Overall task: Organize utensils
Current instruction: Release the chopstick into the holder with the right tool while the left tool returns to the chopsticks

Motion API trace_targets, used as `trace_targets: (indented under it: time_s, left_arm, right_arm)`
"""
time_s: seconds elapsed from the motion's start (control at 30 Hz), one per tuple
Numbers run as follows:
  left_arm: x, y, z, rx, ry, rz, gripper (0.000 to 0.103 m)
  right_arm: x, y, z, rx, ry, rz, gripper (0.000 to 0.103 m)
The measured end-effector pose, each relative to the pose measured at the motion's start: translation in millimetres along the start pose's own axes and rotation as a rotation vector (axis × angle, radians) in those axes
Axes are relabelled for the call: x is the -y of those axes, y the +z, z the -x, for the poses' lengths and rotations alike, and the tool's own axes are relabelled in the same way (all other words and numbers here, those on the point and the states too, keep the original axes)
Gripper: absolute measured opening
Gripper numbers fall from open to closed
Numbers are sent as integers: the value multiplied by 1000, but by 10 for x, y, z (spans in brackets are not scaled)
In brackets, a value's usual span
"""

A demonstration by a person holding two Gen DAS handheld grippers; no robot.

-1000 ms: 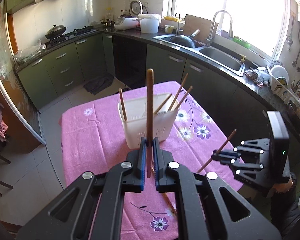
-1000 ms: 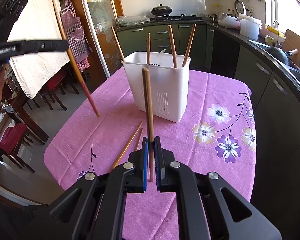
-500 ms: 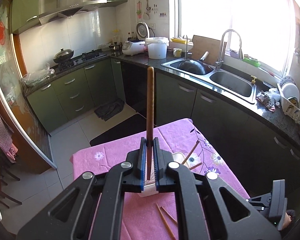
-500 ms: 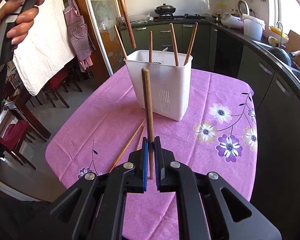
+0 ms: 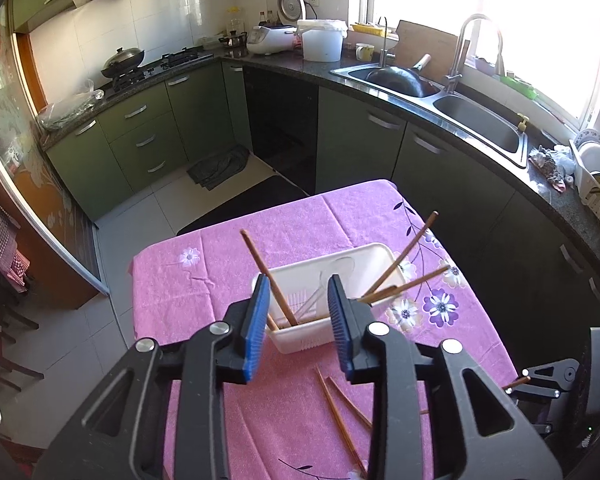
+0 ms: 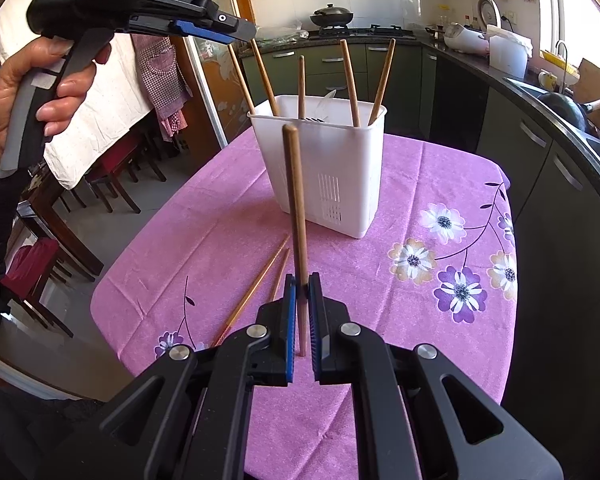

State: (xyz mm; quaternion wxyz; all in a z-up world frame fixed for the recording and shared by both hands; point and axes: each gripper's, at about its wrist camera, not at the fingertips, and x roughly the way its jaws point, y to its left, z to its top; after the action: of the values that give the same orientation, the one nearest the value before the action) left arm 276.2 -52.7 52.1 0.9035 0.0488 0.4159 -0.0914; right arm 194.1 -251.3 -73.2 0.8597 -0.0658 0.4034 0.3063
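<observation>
A white utensil holder [image 5: 332,296] [image 6: 320,168] stands on the pink flowered tablecloth [image 6: 440,184] with several wooden chopsticks and a pale spoon in it. My left gripper [image 5: 298,318] is open and empty, high above the holder; it also shows in the right wrist view [image 6: 236,32] just above a chopstick [image 6: 262,76] standing in the holder. My right gripper [image 6: 302,294] is shut on a wooden chopstick [image 6: 294,216] held upright, short of the holder. Two chopsticks [image 5: 340,408] [image 6: 256,288] lie loose on the cloth.
Green kitchen cabinets [image 5: 140,136], a sink [image 5: 480,124] and a stove with a wok [image 5: 124,60] line the walls. Dark red chairs [image 6: 116,168] stand left of the table. The table's edges drop off on all sides.
My left gripper rose over the holder and opened; the chopstick it held now stands in the holder. The right gripper kept its chopstick and barely moved.
</observation>
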Motion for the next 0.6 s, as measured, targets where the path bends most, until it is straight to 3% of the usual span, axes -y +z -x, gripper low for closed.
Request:
trace_targets:
  time_s: [0.07,0.23,0.4,0.6]
  left_arm:
    - [68,-114,99,-4,-14,-15,43]
    - [243,-588,40,-97,-43,-56,44]
    - [370,-1138,-426,-256,-68,-79,38]
    - [367,-1508,-1053,-416,-83,2,33]
  right_arm:
    - [0,2,-5,1,1,-2,7]
    - [26,5,9,9,8,-19,7]
    - [59,81,139,40,-6,-24,7]
    - [90,361,494,117,-54,-11,7]
